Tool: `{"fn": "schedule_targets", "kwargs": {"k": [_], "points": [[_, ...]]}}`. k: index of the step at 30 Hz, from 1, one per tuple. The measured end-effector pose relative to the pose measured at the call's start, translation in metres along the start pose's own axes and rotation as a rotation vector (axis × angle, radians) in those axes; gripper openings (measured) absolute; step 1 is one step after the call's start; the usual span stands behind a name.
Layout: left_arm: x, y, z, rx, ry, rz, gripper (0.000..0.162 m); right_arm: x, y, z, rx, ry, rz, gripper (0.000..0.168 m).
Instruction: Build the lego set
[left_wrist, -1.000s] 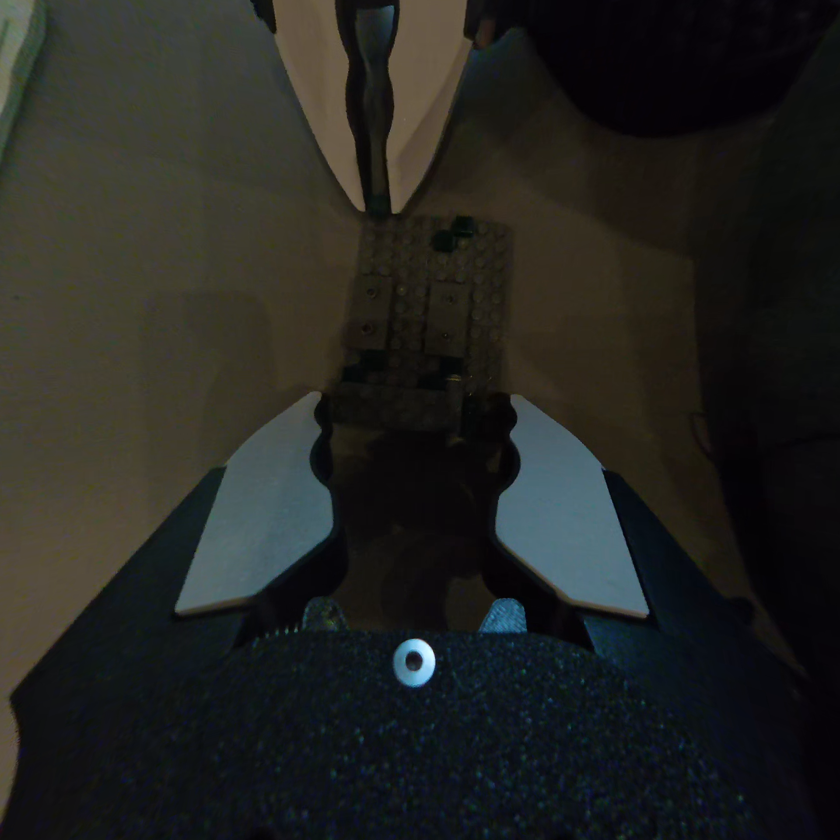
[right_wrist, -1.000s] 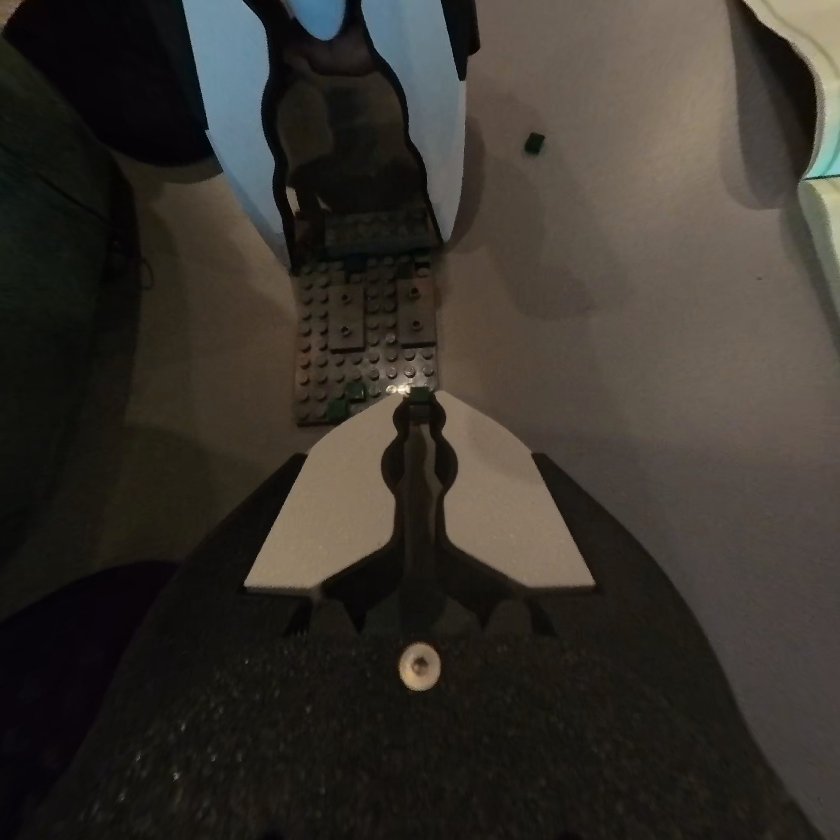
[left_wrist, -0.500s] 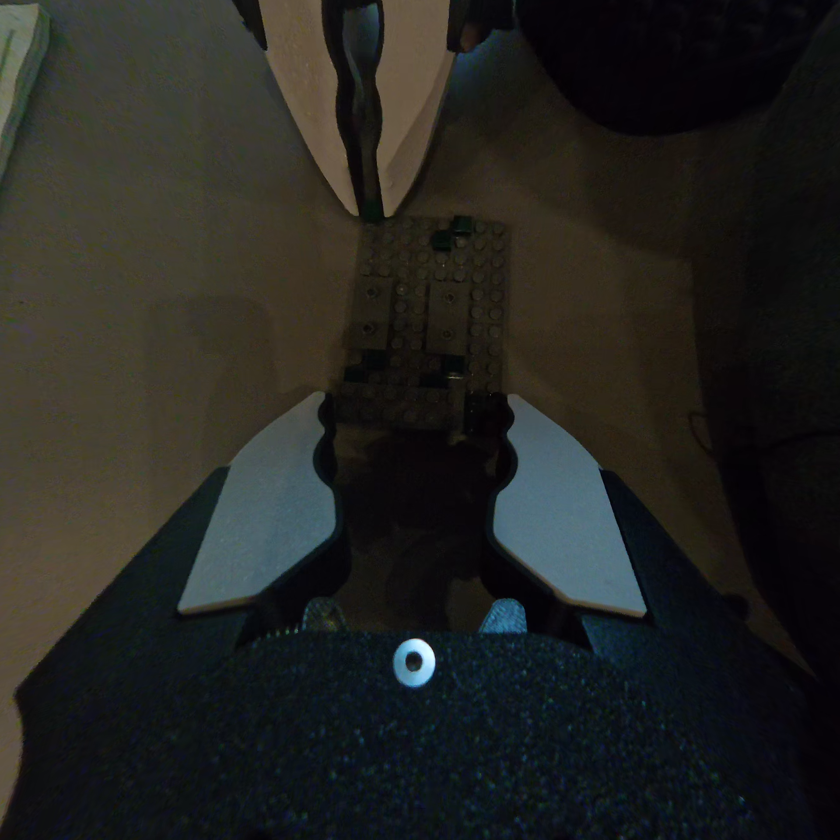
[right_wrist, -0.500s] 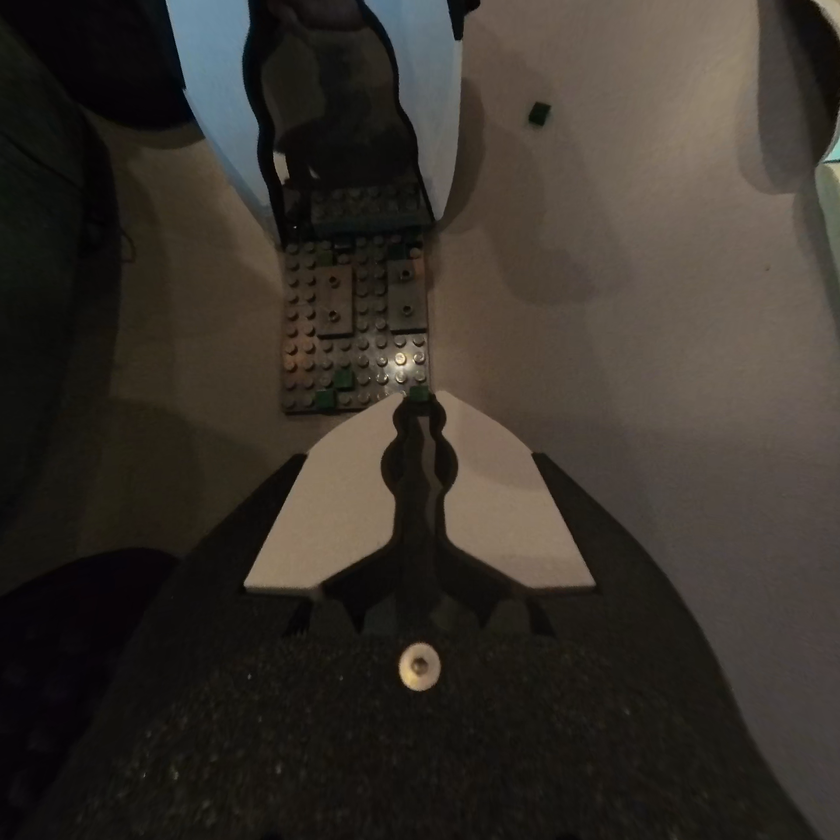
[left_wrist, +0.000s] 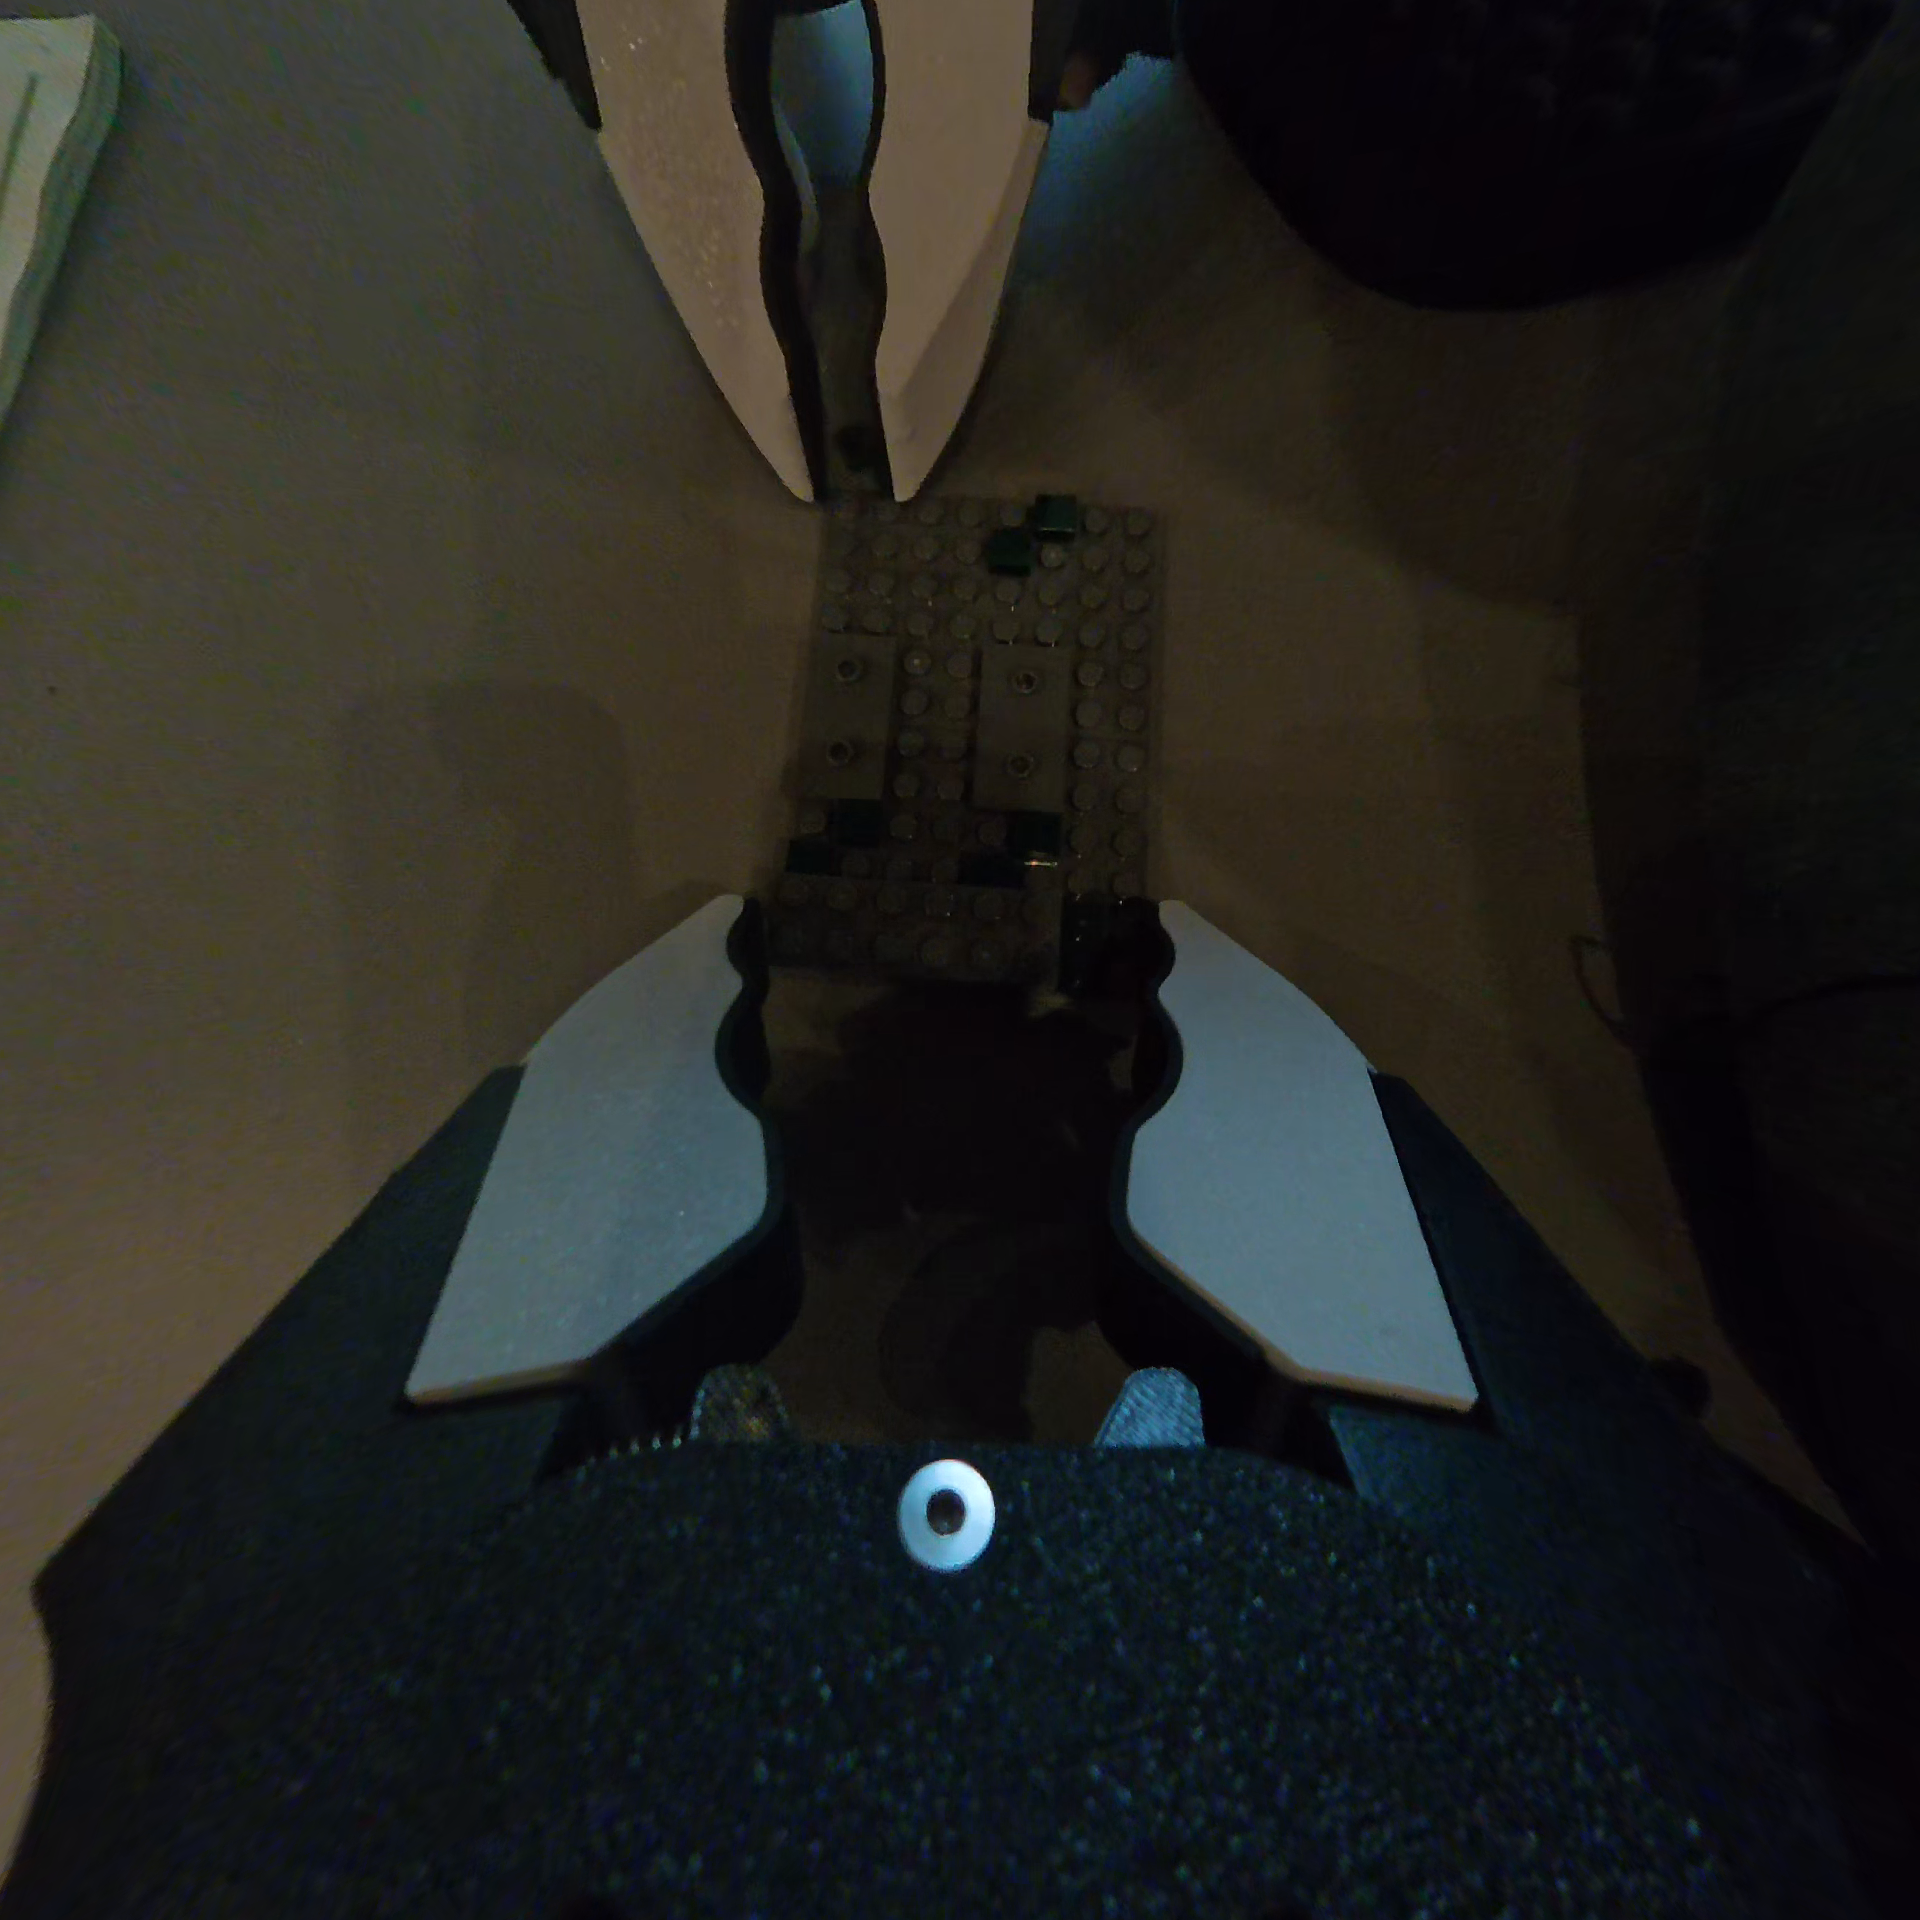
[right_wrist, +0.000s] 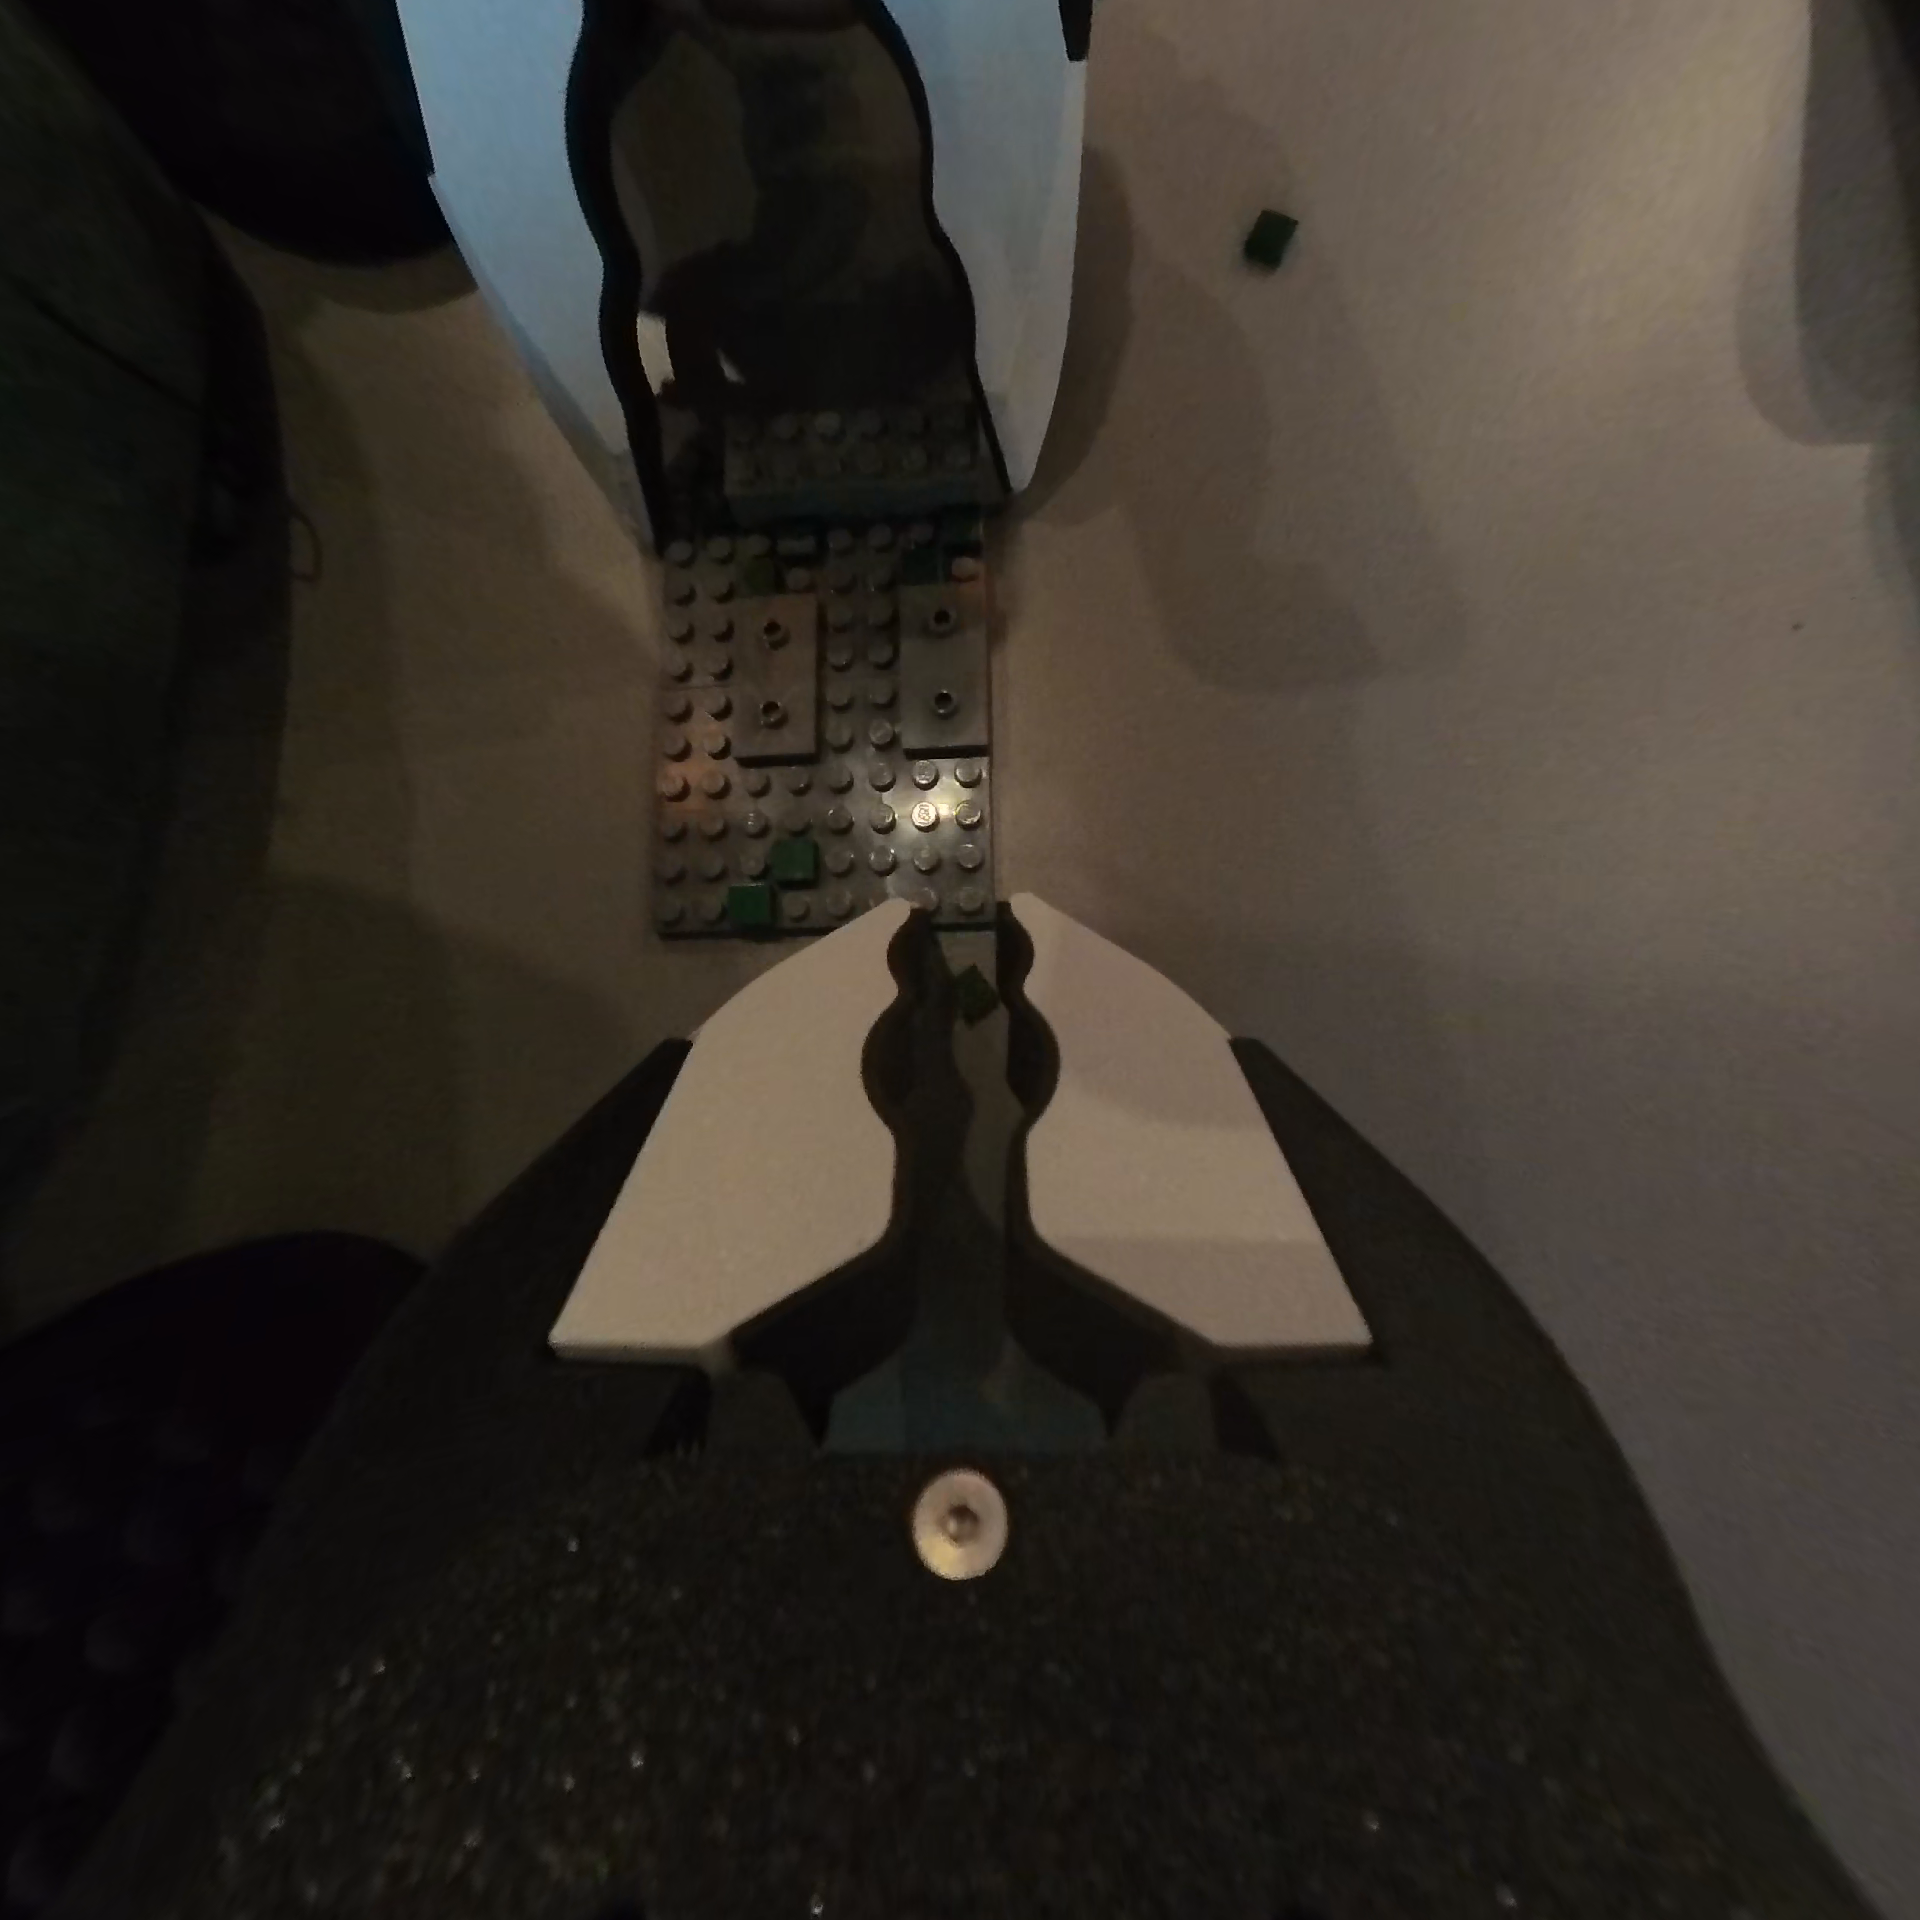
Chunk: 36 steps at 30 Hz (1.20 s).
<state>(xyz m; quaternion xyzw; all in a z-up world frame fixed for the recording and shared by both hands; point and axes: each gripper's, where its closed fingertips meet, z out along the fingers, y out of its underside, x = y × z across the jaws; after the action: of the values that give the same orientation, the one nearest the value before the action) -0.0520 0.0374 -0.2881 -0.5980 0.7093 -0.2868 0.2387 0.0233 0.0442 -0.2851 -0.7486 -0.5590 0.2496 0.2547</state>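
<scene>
A dark grey studded baseplate (left_wrist: 966, 665) lies on the pale table and also shows in the right wrist view (right_wrist: 831, 810). It carries two flat grey tiles, several small green pieces and a raised grey brick (right_wrist: 852, 457) at the left gripper's end. My left gripper (left_wrist: 951, 914) straddles that end, fingers against both long sides, and shows at the top of the right wrist view (right_wrist: 831, 494). My right gripper (right_wrist: 961, 904) is at the opposite end's corner, jaws slightly apart. A small green piece (right_wrist: 971, 992) sits tilted and loose between its fingers, also seen in the left wrist view (left_wrist: 852, 442).
A loose green piece (right_wrist: 1270, 237) lies on the table right of the plate. A dark round object (left_wrist: 1507, 156) stands beside the plate's far end. A pale flat thing (left_wrist: 42, 208) sits at the left edge. A dark mass (right_wrist: 125, 623) borders the table. The gap from one gripper's tips to the other's is roughly 8 cm. My left gripper is the nearer one to the dark mass (right_wrist: 125, 623): about 9 cm, against 15 cm.
My right gripper's jaws have parted a little. The green piece has slipped back from their tips and tilted. The left gripper keeps its hold on the plate.
</scene>
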Motion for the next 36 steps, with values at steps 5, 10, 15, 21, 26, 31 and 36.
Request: {"fn": "schedule_targets", "kwargs": {"k": [5, 10, 15, 21, 26, 31, 36], "points": [[0.0, 0.0, 0.0, 0.003, -0.001, 0.002, 0.069, -0.001, -0.003, -0.006, 0.033, -0.015, -0.004, 0.014], [0.0, 0.0, 0.0, 0.004, 0.002, 0.004, 0.069, -0.001, 0.003, -0.015, 0.011, -0.023, -0.09, 0.014], [0.0, 0.0, 0.0, 0.005, 0.001, 0.004, 0.069, 0.002, 0.009, -0.011, -0.041, -0.035, -0.151, 0.012], [0.0, 0.0, 0.0, 0.006, 0.0, 0.001, 0.069, 0.001, 0.009, -0.007, -0.045, -0.064, -0.163, 0.007], [0.0, 0.0, 0.0, 0.007, 0.0, -0.001, 0.069, 0.004, -0.001, -0.012, 0.016, -0.05, -0.121, 0.0], [0.001, 0.0, 0.0, 0.007, -0.001, -0.001, 0.069, 0.007, -0.005, -0.013, 0.003, -0.001, -0.135, 0.0], [0.001, -0.001, 0.0, 0.009, -0.005, -0.002, 0.069, 0.039, -0.013, -0.016, 0.013, 0.098, -0.1, 0.009]]}}
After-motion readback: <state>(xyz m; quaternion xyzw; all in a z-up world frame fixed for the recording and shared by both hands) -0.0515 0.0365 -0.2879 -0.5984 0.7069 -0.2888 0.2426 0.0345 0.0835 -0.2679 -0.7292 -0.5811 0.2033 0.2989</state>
